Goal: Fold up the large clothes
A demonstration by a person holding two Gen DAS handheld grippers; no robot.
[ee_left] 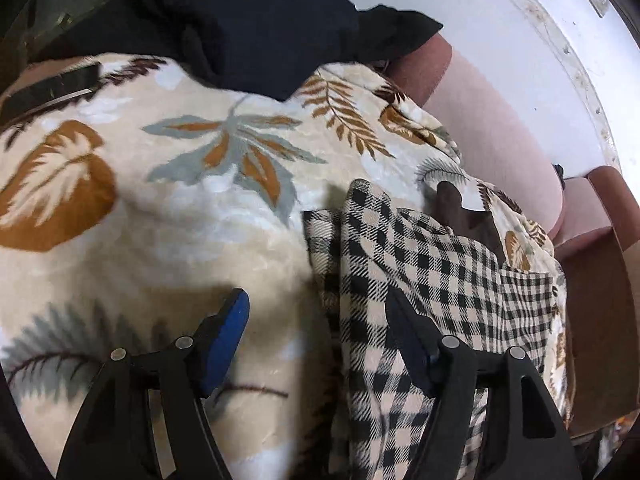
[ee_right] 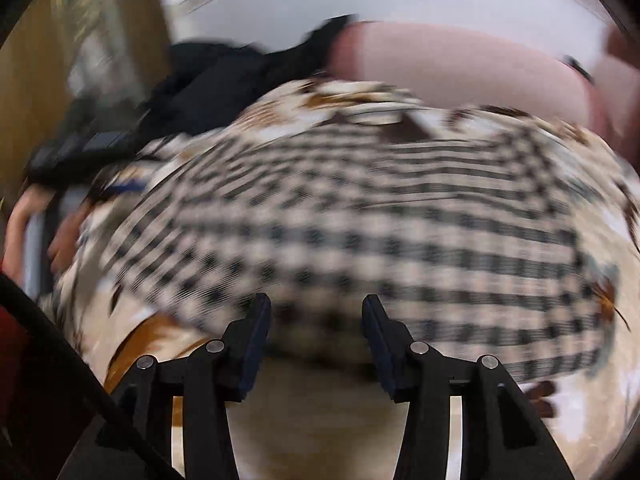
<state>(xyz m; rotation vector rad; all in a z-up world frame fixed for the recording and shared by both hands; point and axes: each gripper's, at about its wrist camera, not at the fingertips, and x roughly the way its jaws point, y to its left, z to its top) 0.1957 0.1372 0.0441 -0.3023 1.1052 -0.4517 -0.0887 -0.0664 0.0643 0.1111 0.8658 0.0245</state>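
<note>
The checked garment [ee_left: 432,276], black and cream, lay spread on a leaf-patterned blanket [ee_left: 168,200]. In the left wrist view its left edge ran up between the two fingers of the left claw [ee_left: 318,308], so the cloth sat under and beyond the right finger while the left finger hung over bare blanket. In the right wrist view, which was badly smeared, the same checked garment [ee_right: 360,220] filled the ground just ahead of the right claw [ee_right: 316,312], its near hem lying about level with the fingertips.

Beyond the left claw, at the far side of the blanket, a heap of black clothing [ee_left: 256,20] was piled up, and a flat dark object [ee_left: 52,88] rested on the blanket to the far left. To the right of the left claw a pink cushioned edge [ee_left: 492,132] bordered the blanket, with a pale wall [ee_left: 480,20] behind it. Nothing stood between either claw and the garment. At the far left of the right wrist view a hand [ee_right: 24,224] showed, too blurred to read further.

The left claw stood wide apart with nothing gripped, its blue pads [ee_left: 234,340] clear of the cloth. The right claw was parted about halfway and gripped nothing; whether its tips touched the cloth could not be told.
</note>
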